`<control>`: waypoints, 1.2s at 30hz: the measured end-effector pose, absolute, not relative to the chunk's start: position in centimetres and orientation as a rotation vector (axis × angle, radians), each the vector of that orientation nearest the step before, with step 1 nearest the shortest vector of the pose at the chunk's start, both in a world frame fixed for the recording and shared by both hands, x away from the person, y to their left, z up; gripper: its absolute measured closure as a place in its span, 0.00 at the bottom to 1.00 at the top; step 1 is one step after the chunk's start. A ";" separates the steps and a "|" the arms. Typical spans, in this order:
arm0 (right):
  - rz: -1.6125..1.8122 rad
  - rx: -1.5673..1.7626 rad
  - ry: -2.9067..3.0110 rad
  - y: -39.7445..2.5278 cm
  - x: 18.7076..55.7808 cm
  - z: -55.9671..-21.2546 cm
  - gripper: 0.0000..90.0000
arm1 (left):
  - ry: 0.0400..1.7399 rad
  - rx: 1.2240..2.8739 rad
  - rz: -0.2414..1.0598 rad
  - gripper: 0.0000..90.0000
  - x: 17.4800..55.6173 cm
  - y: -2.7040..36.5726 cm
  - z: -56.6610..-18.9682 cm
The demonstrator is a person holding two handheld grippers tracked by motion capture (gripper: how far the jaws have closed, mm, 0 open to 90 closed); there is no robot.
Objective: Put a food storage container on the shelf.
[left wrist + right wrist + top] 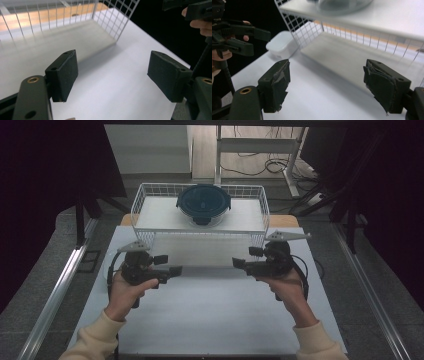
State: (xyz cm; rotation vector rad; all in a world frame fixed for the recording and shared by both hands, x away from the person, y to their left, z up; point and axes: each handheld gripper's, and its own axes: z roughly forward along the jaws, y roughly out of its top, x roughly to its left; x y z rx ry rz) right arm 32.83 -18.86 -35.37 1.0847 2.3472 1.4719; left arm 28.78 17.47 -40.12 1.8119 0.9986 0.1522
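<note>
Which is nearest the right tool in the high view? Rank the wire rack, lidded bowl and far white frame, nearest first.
1. Wire rack, just ahead of the right tool.
2. Lidded bowl, on the rack's top, centre.
3. White frame, far back, behind the rack.

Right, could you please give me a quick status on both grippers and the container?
Left gripper open, right gripper open, both holding nothing above the table. Lidded container sits on the wire rack, untouched. Nothing between grippers and rack.
</note>
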 end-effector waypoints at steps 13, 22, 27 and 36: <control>1.314 1.089 2.403 -20.2 29.0 -42.6 0.23 | 1.062 1.896 0.195 0.26 25.7 17.5 -45.2; 1.260 1.151 2.443 -20.8 28.6 -45.2 0.24 | 1.081 1.958 0.155 0.26 25.1 17.0 -47.6; 1.245 1.140 2.450 -20.6 28.4 -45.4 0.24 | 1.088 1.959 0.143 0.26 25.0 16.8 -47.8; 1.254 1.147 2.438 -20.9 28.4 -45.2 0.24 | 1.100 1.955 0.156 0.26 24.8 17.0 -47.4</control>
